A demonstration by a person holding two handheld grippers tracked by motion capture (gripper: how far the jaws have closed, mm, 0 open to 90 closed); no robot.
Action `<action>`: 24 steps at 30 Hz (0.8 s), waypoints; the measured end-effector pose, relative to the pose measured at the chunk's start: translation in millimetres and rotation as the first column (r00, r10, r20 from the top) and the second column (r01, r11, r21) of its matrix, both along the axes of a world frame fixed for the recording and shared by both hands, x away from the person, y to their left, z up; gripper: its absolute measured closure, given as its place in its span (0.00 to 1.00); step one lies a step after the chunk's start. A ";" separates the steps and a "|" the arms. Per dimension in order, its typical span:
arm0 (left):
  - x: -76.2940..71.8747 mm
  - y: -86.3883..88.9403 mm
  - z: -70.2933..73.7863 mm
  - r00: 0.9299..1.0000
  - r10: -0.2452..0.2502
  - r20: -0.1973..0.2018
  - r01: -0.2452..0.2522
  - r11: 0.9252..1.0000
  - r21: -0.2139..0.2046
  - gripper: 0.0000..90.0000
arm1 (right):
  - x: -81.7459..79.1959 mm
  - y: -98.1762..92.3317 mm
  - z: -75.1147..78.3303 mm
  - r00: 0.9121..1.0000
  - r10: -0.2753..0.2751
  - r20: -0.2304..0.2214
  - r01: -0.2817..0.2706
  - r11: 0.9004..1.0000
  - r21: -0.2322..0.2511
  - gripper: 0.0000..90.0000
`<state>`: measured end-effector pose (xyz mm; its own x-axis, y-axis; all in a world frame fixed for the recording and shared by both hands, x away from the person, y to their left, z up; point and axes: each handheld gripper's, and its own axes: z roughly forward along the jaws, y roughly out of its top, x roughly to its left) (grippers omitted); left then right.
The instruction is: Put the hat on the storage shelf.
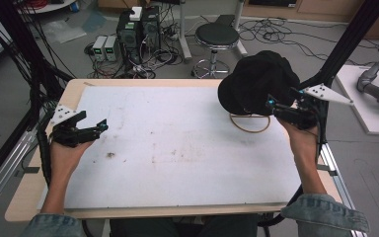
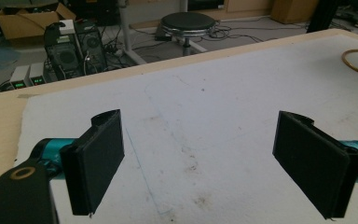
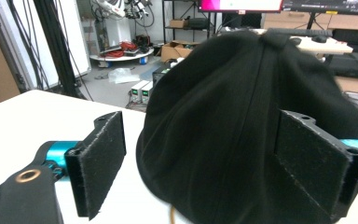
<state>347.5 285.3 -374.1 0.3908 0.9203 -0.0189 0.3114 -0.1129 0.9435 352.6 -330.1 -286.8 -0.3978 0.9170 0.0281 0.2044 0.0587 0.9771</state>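
On the stained white table mat (image 1: pixel 177 148), your left gripper (image 1: pixel 90 129) idles, jaws spread. Your right gripper (image 3: pixel 200 163) straddles the black cap (image 1: pixel 256 81), jaws unclenched; closing shallow could drop it.

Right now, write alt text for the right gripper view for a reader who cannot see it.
A black cap sits between the right gripper's two open black fingers, its crown rising toward the camera. A white table surface lies beneath, with a cluttered room of cables and boxes behind.
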 end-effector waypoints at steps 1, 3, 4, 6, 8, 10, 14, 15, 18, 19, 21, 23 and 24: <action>-0.1 -0.1 -0.1 1.000 0.000 0.000 0.000 1.000 -0.001 0.18 | -2.9 0.4 -4.1 1.000 -0.001 0.001 0.001 1.000 0.001 0.14; -0.3 -0.3 -0.1 1.000 0.000 -0.001 0.000 1.000 -0.003 0.18 | -8.3 2.3 -11.1 1.000 -0.004 -0.005 0.004 1.000 0.005 0.14; -0.5 -0.2 -0.1 1.000 0.000 -0.002 0.000 1.000 0.000 0.18 | -11.2 3.4 -14.2 1.000 0.003 -0.002 -0.003 1.000 -0.003 0.14; -0.7 0.1 -0.2 1.000 0.001 -0.001 -0.001 1.000 -0.002 0.18 | -16.1 5.8 -19.1 1.000 0.012 0.004 -0.012 1.000 -0.018 0.13; -0.9 0.6 -0.3 1.000 0.002 -0.001 -0.002 1.000 -0.002 0.18 | -20.7 7.5 -23.4 1.000 0.019 0.010 -0.019 1.000 -0.018 0.13; -1.0 0.6 -0.3 1.000 0.002 -0.001 -0.002 1.000 -0.001 0.18 | -24.1 7.9 -26.9 1.000 0.023 0.017 -0.023 0.999 -0.028 0.13; 0.1 -0.4 -1.8 1.000 -0.001 -0.006 0.001 1.000 0.002 0.18 | -29.7 7.8 -38.6 1.000 0.021 0.003 -0.021 1.000 -0.024 0.13; 0.5 -0.9 -2.2 1.000 0.000 -0.006 0.000 1.000 -0.001 0.18 | -30.7 7.5 -41.4 1.000 0.020 0.003 -0.019 1.000 -0.022 0.13; 0.8 -0.8 -2.3 1.000 -0.001 -0.006 0.001 1.000 0.001 0.18 | -33.7 5.5 -48.3 1.000 0.010 0.000 -0.010 1.000 -0.026 0.13; 1.0 -0.3 -2.3 1.000 -0.001 -0.006 0.001 1.000 0.002 0.18 | -34.3 4.6 -50.2 1.000 0.002 -0.004 -0.002 1.000 -0.019 0.13; 1.4 -0.6 -2.7 1.000 0.003 -0.006 -0.003 1.000 -0.003 0.18 | -33.7 3.2 -51.6 1.000 -0.001 -0.024 0.001 1.000 -0.021 0.13; 1.9 -0.4 -3.0 1.000 0.002 -0.008 -0.002 1.000 0.001 0.18 | -34.4 2.8 -51.0 1.000 -0.005 -0.015 0.005 1.000 -0.013 0.13; 2.0 -0.7 -3.0 1.000 0.002 -0.009 -0.002 1.000 0.000 0.18 | -34.7 2.8 -50.6 1.000 -0.002 -0.015 0.002 1.000 -0.011 0.13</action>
<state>349.5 284.6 -377.1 0.3883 0.9212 -0.0225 0.3198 -0.1118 0.9409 317.9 -327.2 -337.4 -0.3957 0.9181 0.0243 0.2196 0.0689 0.9732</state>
